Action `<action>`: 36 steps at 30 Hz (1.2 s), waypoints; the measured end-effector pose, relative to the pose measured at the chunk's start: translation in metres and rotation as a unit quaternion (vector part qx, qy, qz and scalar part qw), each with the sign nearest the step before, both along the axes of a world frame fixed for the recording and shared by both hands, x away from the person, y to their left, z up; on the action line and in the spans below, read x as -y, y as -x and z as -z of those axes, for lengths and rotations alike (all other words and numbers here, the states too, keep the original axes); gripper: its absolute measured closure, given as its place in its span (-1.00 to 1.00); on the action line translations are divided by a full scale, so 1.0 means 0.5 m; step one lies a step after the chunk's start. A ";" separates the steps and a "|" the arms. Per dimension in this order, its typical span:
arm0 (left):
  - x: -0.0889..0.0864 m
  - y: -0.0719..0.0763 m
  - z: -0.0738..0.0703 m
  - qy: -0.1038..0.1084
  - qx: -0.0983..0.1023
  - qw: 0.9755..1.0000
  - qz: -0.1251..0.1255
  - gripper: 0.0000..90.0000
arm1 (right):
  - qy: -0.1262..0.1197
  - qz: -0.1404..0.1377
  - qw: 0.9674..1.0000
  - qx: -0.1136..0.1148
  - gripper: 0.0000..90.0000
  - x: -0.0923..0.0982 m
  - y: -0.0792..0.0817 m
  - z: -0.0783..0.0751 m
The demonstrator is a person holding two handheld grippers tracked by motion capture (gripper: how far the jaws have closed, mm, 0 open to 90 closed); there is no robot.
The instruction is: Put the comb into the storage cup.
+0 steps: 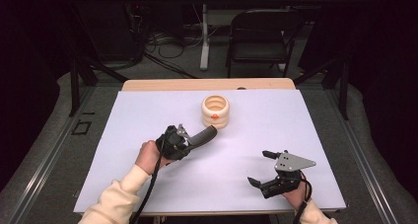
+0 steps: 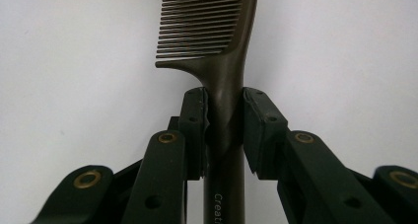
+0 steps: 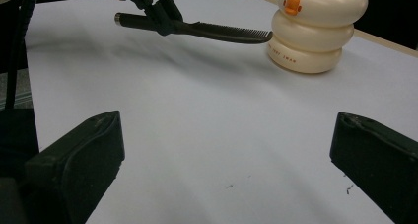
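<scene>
A dark brown comb (image 2: 224, 71) is clamped by its handle in my left gripper (image 2: 224, 120), teeth end pointing away. In the high view the left gripper (image 1: 190, 139) holds the comb (image 1: 203, 135) level above the white sheet, its tip pointing toward a cream ribbed cup (image 1: 215, 111) with an orange duck bill. In the right gripper view the comb (image 3: 222, 34) hangs just short of the cup (image 3: 315, 29). My right gripper (image 1: 261, 168) rests at the table's near right, jaws wide apart with nothing between them.
A white sheet (image 1: 148, 115) covers most of the wooden table (image 1: 162, 84). A folding chair (image 1: 260, 34) and a table leg with cables stand on the floor beyond the far edge. Metal rails run along both sides.
</scene>
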State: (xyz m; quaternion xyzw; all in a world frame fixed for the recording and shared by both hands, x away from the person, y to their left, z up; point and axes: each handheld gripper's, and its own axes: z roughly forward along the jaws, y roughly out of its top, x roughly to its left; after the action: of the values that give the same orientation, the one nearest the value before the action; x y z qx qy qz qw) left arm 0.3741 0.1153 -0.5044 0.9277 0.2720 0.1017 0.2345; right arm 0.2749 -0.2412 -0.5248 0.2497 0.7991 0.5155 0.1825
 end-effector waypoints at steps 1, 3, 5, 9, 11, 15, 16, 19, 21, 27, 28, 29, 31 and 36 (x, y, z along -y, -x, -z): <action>-0.001 0.001 0.000 0.004 -0.002 1.000 0.000 0.60 | 0.000 0.000 1.000 0.000 -1.00 0.000 0.000 0.000; -0.004 0.003 -0.002 0.008 0.003 1.000 -0.002 0.60 | 0.000 0.000 1.000 0.001 -1.00 0.000 0.000 0.000; -0.007 0.005 -0.004 0.019 0.006 1.000 -0.005 0.60 | 0.001 -0.001 1.000 0.001 -1.00 -0.001 0.000 0.000; -0.016 0.007 -0.003 0.028 0.015 0.999 -0.011 0.60 | 0.000 -0.001 1.000 0.000 -1.00 0.000 -0.001 0.000; -0.020 0.007 -0.004 0.032 0.019 0.999 -0.014 0.60 | 0.000 -0.001 1.000 0.001 -1.00 0.000 0.000 0.000; -0.026 0.009 -0.006 0.040 0.026 0.999 -0.017 0.60 | 0.001 -0.001 1.000 0.001 -1.00 0.000 0.000 -0.001; -0.027 0.009 -0.007 0.043 0.030 0.998 -0.020 0.60 | 0.001 -0.001 1.000 0.001 -1.00 -0.001 -0.001 0.000; -0.031 0.010 -0.008 0.049 0.035 0.998 -0.024 0.60 | 0.000 -0.001 1.000 0.001 -1.00 -0.001 -0.001 0.000; -0.032 0.010 -0.009 0.052 0.038 0.998 -0.026 0.60 | 0.000 -0.001 1.000 0.000 -1.00 -0.001 -0.001 0.000; -0.036 0.013 -0.010 0.064 0.048 0.996 -0.028 0.60 | 0.000 -0.001 1.000 0.002 -1.00 -0.001 -0.001 -0.001; -0.037 0.012 -0.010 0.064 0.047 0.996 -0.028 0.60 | 0.000 -0.001 1.000 0.002 -1.00 -0.001 -0.001 -0.001; -0.038 0.013 -0.010 0.068 0.049 0.996 -0.030 0.60 | 0.000 -0.001 1.000 0.002 -1.00 -0.001 -0.001 -0.001; -0.039 0.013 -0.009 0.070 0.050 0.996 -0.033 0.60 | -0.001 -0.002 1.000 0.001 -1.00 0.000 -0.001 -0.001; -0.045 0.015 -0.008 0.078 0.055 0.995 -0.033 0.60 | -0.001 -0.002 1.000 0.001 -1.00 -0.001 -0.001 0.000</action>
State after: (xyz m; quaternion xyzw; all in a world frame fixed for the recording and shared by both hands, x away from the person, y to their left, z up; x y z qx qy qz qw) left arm 0.3667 0.1378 -0.5005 0.8900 0.2965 0.1387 0.3174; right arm 0.2755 -0.2406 -0.5247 0.2478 0.7988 0.5171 0.1821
